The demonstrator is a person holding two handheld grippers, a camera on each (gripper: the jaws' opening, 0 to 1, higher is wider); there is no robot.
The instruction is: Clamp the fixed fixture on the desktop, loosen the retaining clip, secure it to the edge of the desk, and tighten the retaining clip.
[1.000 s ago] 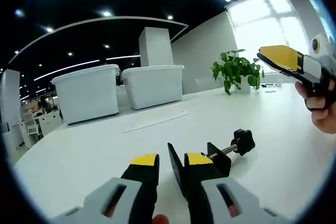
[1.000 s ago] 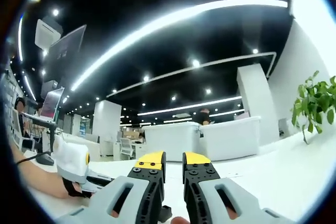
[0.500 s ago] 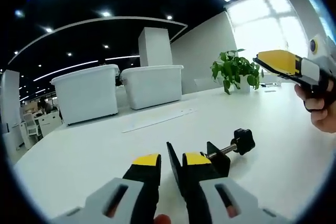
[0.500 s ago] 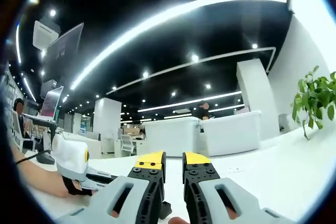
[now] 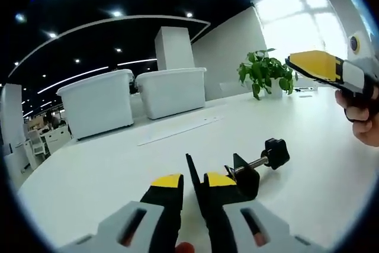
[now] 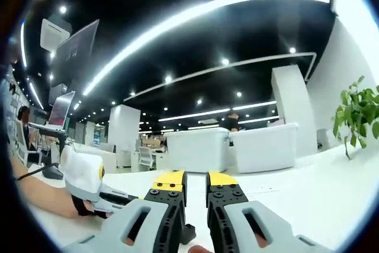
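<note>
A black screw clamp (image 5: 243,176) lies on the white desk (image 5: 106,170), its knob (image 5: 277,152) pointing right. Its flat upright plate (image 5: 194,176) stands between the yellow-tipped jaws of my left gripper (image 5: 193,180), which is shut on it. In the right gripper view the left gripper (image 6: 89,176) comes in from the left in a person's hand, and a black bit of the clamp (image 6: 187,233) peeks out low between my jaws. My right gripper (image 6: 196,179) hovers above the desk with a narrow gap and nothing between its jaws. It also appears at the far right as the right gripper (image 5: 323,66).
Two white storage bins (image 5: 98,102) (image 5: 174,90) stand at the back of the desk, a potted plant (image 5: 263,75) at the back right. A long white strip (image 5: 177,131) lies flat mid-desk. Monitors (image 6: 59,114) stand far left.
Both views have drifted slightly. The clamp stays between the left jaws, with its knob end a little higher in the picture. The right gripper holds almost the same place.
</note>
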